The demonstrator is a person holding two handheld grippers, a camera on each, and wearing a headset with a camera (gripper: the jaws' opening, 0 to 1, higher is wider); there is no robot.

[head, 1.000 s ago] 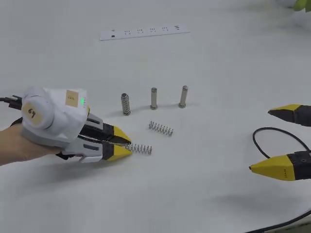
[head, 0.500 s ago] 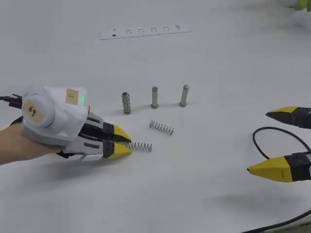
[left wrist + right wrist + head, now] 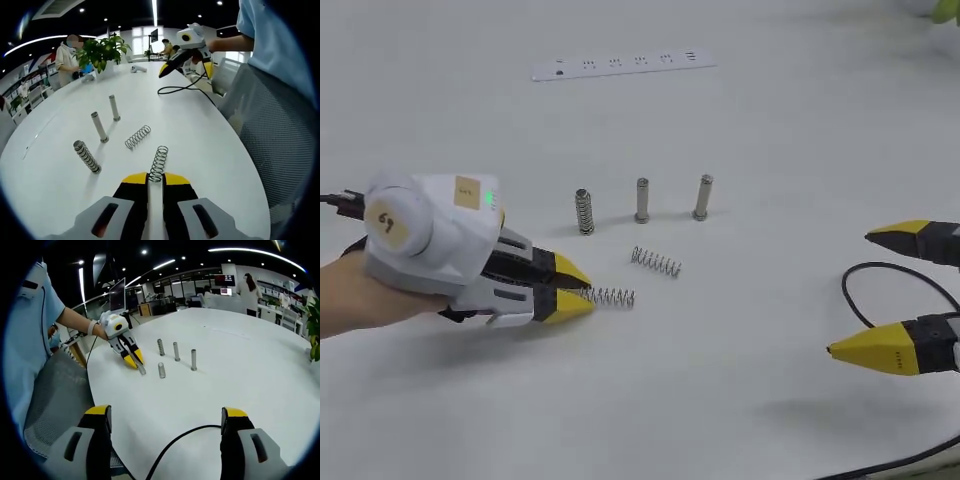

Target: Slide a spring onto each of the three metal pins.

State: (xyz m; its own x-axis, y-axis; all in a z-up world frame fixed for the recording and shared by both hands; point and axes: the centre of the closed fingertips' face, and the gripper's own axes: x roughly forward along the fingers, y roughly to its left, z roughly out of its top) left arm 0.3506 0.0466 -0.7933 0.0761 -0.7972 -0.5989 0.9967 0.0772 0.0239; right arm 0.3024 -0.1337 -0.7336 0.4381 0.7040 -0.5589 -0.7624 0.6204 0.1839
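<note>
Now my left tongs [image 3: 582,293] pinch one end of the spring [image 3: 610,296] lying near the pins [image 3: 642,200], light and bendy, so I judge a mid-coil hold steadier; my right tongs [image 3: 850,293] gape wide.

Behind the near spring [image 3: 610,296] lies the far spring [image 3: 655,262], then three pins [image 3: 642,200] abreast.

We note bright, even light, soft shadows on the table [image 3: 770,130]; fisheye edges bend; ceiling strips [image 3: 154,9] glare at 12 o'clock.
</note>
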